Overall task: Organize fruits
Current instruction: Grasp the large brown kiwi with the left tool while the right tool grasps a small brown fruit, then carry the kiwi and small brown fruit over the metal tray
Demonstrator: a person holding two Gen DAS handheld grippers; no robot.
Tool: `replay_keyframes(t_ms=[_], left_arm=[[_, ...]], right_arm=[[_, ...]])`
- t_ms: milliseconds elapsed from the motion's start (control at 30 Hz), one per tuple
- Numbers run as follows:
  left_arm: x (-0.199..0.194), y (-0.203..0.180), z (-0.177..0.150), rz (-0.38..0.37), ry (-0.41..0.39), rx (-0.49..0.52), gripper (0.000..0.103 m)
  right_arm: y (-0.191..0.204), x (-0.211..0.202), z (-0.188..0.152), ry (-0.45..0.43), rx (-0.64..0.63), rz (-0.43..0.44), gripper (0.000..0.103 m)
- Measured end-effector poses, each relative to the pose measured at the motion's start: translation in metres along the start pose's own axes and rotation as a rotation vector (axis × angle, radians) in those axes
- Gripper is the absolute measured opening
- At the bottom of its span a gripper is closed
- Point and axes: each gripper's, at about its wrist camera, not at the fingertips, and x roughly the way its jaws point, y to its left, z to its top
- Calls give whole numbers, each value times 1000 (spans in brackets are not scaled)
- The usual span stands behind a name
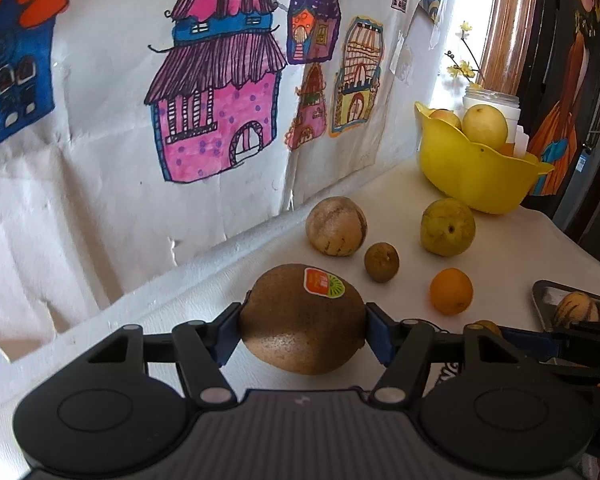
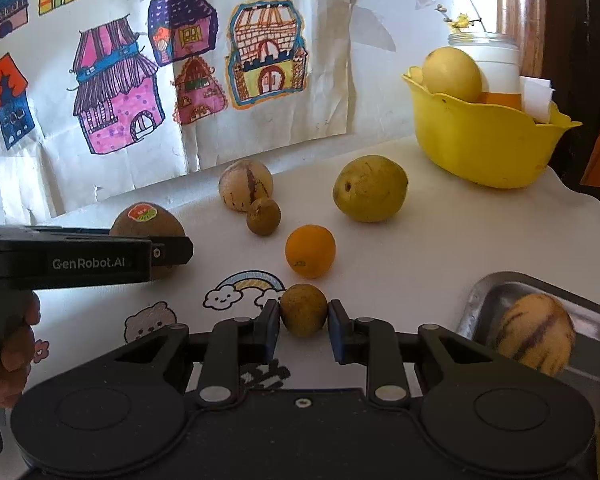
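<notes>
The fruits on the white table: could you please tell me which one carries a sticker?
The large brown kiwi between the left hand-held gripper pads; its orange-and-green sticker sets it apart.

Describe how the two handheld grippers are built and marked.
Both are matte black plastic: the left gripper and the right gripper each have two round discs at the base, silver-riveted linkage arms and blue finger pads. The left one's side carries white "GenRobot.AI" lettering.

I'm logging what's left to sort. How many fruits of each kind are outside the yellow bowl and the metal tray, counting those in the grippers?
Kiwi: 1, in the left gripper
Small brown fruit: 2, one in the right gripper
Striped pale fruit: 1
Yellow-green fruit: 1
Orange: 1
Total: 6
</notes>
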Motion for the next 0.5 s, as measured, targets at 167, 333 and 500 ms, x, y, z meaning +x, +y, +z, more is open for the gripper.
replay_keyframes(t_ms=[167, 333, 500], left_arm=[[-8, -6, -6, -30, 9, 4, 68], [-18, -13, -15, -65, 19, 4, 68], [-29, -26, -23, -101, 22, 2, 68]], right_arm=[[-1, -14, -4, -12, 13, -9, 28], [-3, -31, -8, -30, 28, -14, 28], [-9, -55, -16, -52, 57, -26, 28]])
